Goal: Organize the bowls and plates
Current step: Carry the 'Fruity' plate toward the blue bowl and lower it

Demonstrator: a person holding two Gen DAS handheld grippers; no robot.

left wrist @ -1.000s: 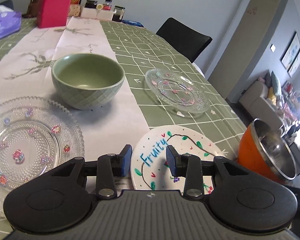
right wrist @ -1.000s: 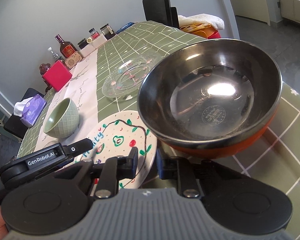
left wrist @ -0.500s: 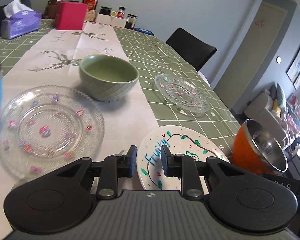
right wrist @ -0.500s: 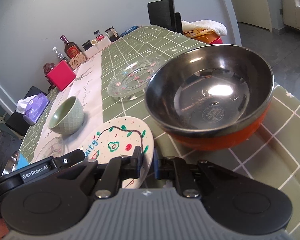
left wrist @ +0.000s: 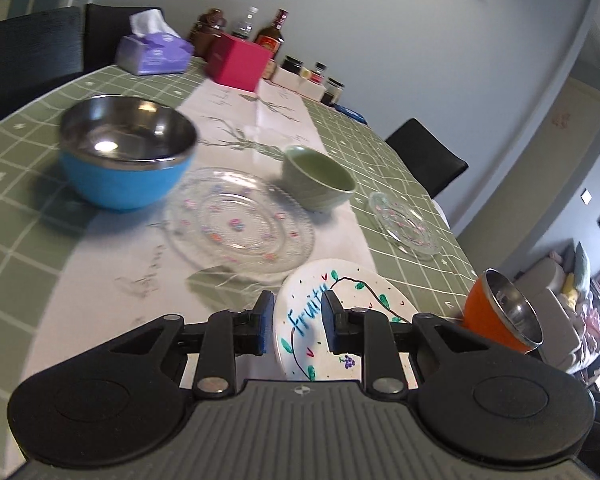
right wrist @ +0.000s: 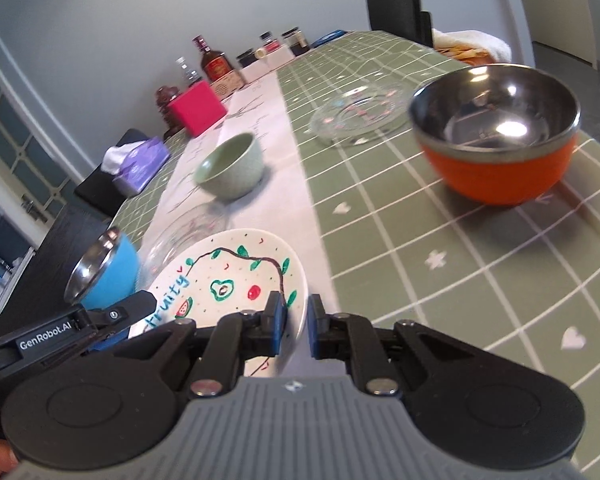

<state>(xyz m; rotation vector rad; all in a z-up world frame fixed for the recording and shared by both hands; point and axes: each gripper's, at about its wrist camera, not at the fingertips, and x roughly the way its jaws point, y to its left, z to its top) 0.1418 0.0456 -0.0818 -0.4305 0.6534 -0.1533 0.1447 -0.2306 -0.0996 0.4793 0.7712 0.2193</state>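
Long dining desk (left wrist: 28,216) under a green grid-patterned cloth, with a pale runner (left wrist: 112,280) printed with branches down its middle. Grey-blue walls (left wrist: 420,40) all round; black chairs (left wrist: 424,156) along the sides; a sofa (left wrist: 552,292) in a brighter room beyond the near right corner.

At the far end, against the wall: a purple tissue box (left wrist: 154,54), a pink box (left wrist: 240,62), bottles (left wrist: 274,38) and small jars (left wrist: 316,76).

Spread over the near half, all upright:
- blue bowl (left wrist: 124,184) with a steel lining, on the left
- large glass plate (left wrist: 240,224) with coloured dots, just beside it on the runner
- green bowl (left wrist: 316,178) behind that plate
- small glass plate (left wrist: 406,222) on the green cloth, further right
- orange bowl (right wrist: 496,152), steel-lined, near the right edge

Nearest of all, the white Fruity plate (right wrist: 228,276) (hand-painted with a vine and fruit), at the runner's right border, between the two claws.

Right claw (right wrist: 297,320) clenched on that plate's right rim, pads either side of the edge.

Left claw (left wrist: 297,320) released, jaws just narrowed to a modest gap, nothing pinched; only the plate's left edge showing through the gap, lower down.
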